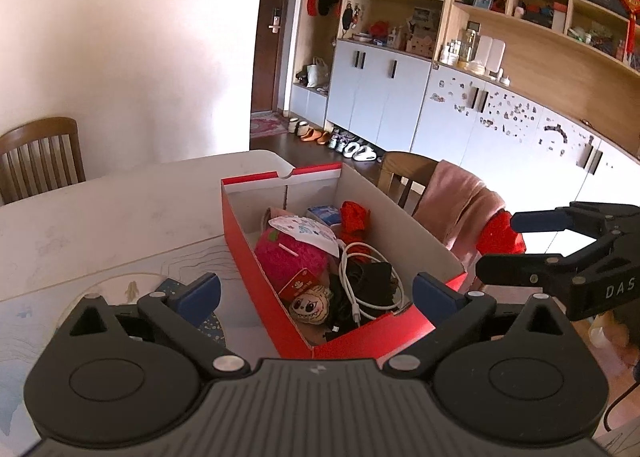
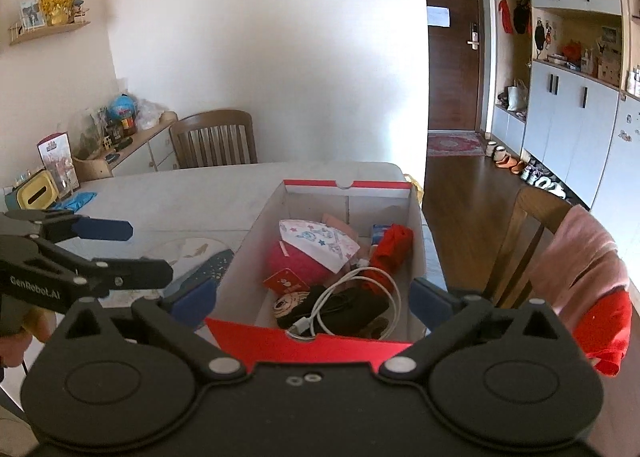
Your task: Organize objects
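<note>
Red box (image 1: 256,269) on the white counter (image 1: 120,209), near its right edge. Inside: pink plush ball (image 1: 290,261), printed face mask (image 1: 306,231), coiled white cable (image 1: 370,281), red cloth (image 1: 354,219). Left gripper (image 1: 316,293) spread wide over the box, holding nothing. Right gripper (image 2: 312,297) likewise spread, empty.

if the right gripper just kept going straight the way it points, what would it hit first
Most likely the red shoebox: its near wall sits right between the open fingers of the right gripper. If the line clears that wall, the white charging cable coiled on the dark items inside comes next. Depth is hard to judge through the fisheye.
</note>
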Demonstrator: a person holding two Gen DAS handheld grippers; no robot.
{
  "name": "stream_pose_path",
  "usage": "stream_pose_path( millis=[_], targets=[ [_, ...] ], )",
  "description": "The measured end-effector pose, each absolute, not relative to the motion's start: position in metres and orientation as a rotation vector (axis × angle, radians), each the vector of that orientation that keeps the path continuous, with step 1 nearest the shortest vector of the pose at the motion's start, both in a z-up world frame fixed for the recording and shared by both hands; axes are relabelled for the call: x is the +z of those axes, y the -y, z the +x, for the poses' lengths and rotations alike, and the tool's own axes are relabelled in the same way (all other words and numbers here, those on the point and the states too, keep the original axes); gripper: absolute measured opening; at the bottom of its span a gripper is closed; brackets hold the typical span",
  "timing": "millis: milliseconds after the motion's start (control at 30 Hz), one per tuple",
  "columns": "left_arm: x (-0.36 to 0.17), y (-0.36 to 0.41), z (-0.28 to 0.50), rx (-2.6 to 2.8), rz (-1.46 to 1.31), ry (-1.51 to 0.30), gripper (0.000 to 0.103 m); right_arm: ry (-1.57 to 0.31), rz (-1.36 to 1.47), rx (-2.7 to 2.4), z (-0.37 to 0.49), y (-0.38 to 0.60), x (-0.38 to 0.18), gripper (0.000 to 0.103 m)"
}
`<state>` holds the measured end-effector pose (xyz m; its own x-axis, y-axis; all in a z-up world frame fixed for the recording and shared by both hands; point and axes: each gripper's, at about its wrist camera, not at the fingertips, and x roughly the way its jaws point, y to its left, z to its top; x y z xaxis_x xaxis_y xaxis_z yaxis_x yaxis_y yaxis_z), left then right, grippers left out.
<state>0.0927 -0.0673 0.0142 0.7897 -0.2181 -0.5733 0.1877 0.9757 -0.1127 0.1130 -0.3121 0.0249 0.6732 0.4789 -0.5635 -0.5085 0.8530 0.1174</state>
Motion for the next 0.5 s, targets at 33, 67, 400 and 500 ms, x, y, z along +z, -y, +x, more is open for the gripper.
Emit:
stream_pose_path(
  millis=[33,67,400,500],
  targets=[
    [0.014,0.067,0.092,-0.223,-0.049,-0.627,0.103,-0.618,-0.055,0.553,0.112,0.311,0.025,0.102],
    [0.013,0.067,0.091,-0.227,-0.052,-0.631,0.103,-0.618,-0.053,0.556,0.109,0.311,0.025,0.102],
    [0.009,0.063,0.085,-0.211,-0.062,-0.619,0.103,-0.615,-0.056,0.55,0.097,0.307,0.023,0.102],
    [0.009,0.063,0.083,-0.211,-0.063,-0.616,0.103,-0.612,-0.05,0.547,0.095,0.308,0.023,0.102]
  ],
)
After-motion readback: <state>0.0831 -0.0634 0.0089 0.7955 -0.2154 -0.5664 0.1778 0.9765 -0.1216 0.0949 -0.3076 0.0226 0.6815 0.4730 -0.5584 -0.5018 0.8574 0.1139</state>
